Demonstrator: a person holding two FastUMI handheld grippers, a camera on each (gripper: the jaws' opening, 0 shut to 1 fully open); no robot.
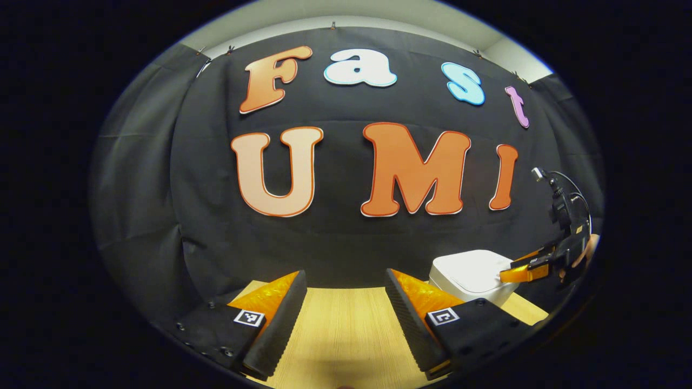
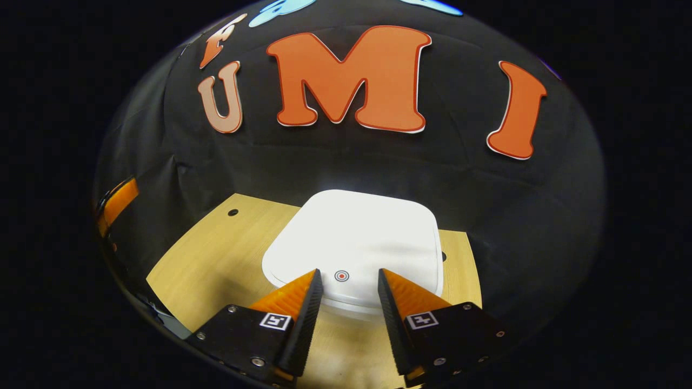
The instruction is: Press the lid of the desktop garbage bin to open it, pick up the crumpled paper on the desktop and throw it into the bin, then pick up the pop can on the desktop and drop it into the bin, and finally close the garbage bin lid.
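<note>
- In the right gripper view I have the right gripper [image 2: 350, 278] low in front of me, its jaws parted with nothing between them, each finger [image 2: 303, 313] carrying a small square marker.
- Just past those fingertips sits the garbage bin [image 2: 354, 243], white with rounded corners, its lid down and flat; the small round target mark [image 2: 341, 275] at the lid's near edge falls right in the gap between my jaws. I cannot tell whether the tips touch the lid.
- The bin stands on the pale wooden surface [image 2: 216, 254], close to its far edge, and a small dark hole [image 2: 233, 212] shows in the wood to the bin's left.
- In the left gripper view the left gripper [image 1: 346, 278] has its jaws spread wide and empty over bare wood of the surface [image 1: 346, 324].
- Farther off, to the right in that view, I see the same bin [image 1: 470, 273] with the right gripper [image 1: 513, 274] reaching in over its lid, a cable looping above its body.
- Behind everything hangs the black cloth wall [image 1: 346, 237].
</note>
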